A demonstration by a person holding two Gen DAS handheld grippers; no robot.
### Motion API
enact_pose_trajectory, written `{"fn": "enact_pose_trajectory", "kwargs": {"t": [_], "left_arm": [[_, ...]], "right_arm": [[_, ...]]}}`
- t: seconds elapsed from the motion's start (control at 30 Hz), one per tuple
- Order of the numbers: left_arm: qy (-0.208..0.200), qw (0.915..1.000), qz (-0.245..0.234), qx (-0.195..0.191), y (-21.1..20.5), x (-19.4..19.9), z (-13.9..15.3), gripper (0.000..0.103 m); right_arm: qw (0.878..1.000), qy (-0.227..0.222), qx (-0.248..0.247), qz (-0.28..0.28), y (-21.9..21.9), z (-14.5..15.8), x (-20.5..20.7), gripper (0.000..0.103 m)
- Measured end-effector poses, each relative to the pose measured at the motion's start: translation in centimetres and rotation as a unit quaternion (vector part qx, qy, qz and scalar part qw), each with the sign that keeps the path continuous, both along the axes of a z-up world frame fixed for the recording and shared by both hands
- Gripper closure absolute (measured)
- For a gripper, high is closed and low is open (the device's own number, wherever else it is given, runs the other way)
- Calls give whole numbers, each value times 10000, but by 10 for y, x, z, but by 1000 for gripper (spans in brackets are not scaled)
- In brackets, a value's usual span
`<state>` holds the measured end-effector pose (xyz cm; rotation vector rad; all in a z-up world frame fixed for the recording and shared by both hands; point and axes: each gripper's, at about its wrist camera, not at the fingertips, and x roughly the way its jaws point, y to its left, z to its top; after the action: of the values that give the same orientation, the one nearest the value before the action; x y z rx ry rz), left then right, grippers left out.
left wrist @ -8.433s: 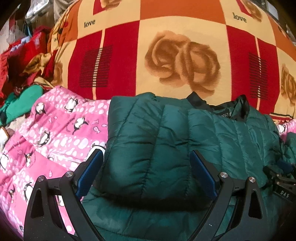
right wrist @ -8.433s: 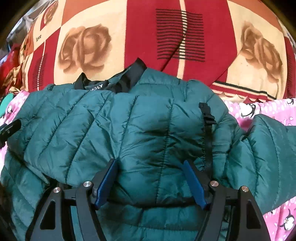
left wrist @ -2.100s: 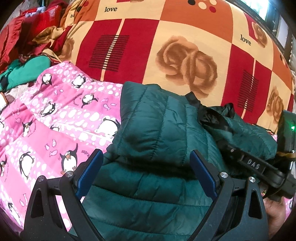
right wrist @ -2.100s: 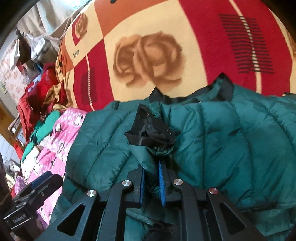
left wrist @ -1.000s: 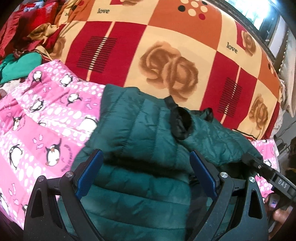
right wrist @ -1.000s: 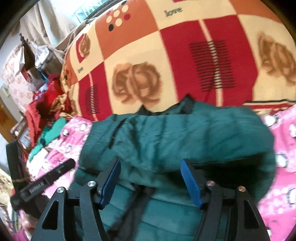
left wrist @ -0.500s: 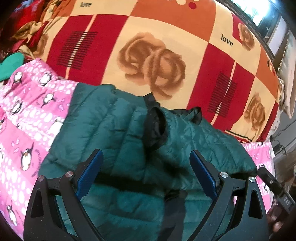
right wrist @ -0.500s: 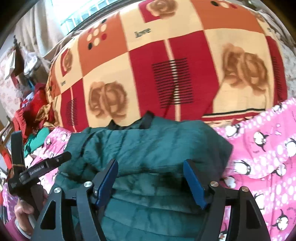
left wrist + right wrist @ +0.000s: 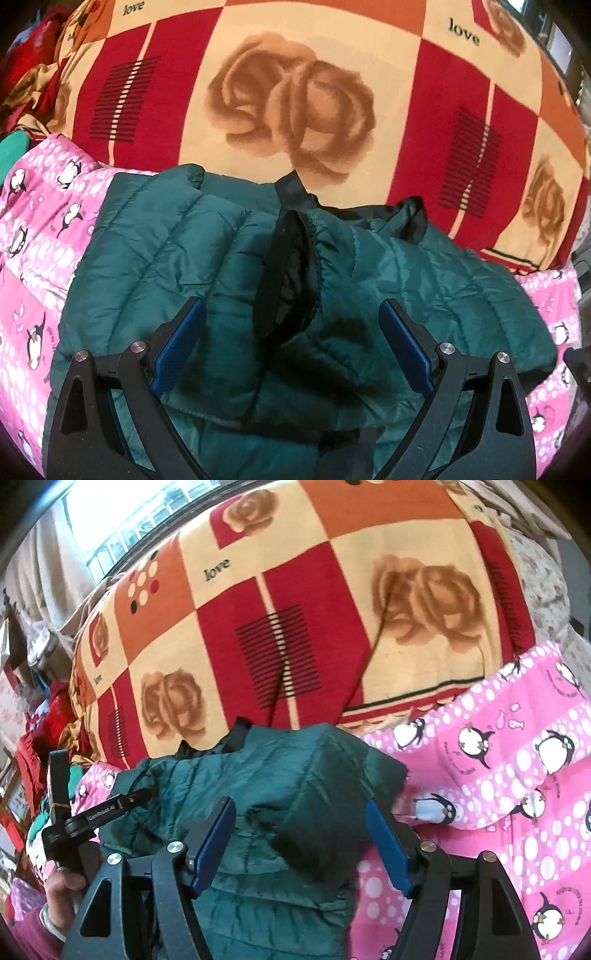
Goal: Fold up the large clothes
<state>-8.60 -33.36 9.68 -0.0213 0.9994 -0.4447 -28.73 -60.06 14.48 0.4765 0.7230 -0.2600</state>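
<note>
Glossy quilted jacket [image 9: 155, 258]; matt fleecy blanket [image 9: 406, 110]

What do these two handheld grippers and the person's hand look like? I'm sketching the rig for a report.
Both the left gripper and the right gripper have black skeletal frames, silver pivot screws and blue finger pads. The left's side bears white "GenRobot.AI" lettering. The left hand is bare, with a magenta sleeve and pale bangle.

Left tool [image 9: 290, 347] spread wide over green jacket [image 9: 155, 258] (black cuff [image 9: 286, 273] up).
</note>
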Motion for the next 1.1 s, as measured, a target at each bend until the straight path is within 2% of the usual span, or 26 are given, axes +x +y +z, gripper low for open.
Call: {"fn": "enact_pose_trajectory", "kwargs": {"t": [0.13,0.2,0.23,0.27,0.3,0.33,0.37,0.6,0.73,0.93,1.1], "left_arm": [[14,9997,-57,242,-10,5,-11,11],[-46,9998,-105,167,-10,6,-12,33],[-10,9998,-137,156,-11,7,-13,51],[34,9998,-150,154,-11,8,-14,61],[35,9998,-156,102,-10,9,-13,66],[-8,9998,-179,12,-8,10,-11,76],[-83,9998,-186,40,-8,10,-9,78],[-898,9957,-153,151,10,5,32,83],[-1138,9934,-30,152,29,9,48,83],[-1471,9881,59,437,51,7,48,83],[-1332,9897,224,482,76,10,33,84]], "right_arm": [[9999,58,101,-73,-7,-9,-1,32],[9998,69,146,-110,-10,-13,-2,32],[9998,69,164,-128,-11,-14,-2,32],[9997,72,185,-153,-13,-15,-2,32],[9996,84,211,-185,-14,-17,-1,32],[9995,89,228,-202,-16,-18,0,32],[9994,92,251,-228,-17,-19,0,32],[9985,115,422,-326,-20,-27,4,32],[9984,183,457,-287,-15,-32,12,32],[9981,313,502,-197,-5,-43,26,32],[9980,445,450,-81,0,-51,40,32]]}}
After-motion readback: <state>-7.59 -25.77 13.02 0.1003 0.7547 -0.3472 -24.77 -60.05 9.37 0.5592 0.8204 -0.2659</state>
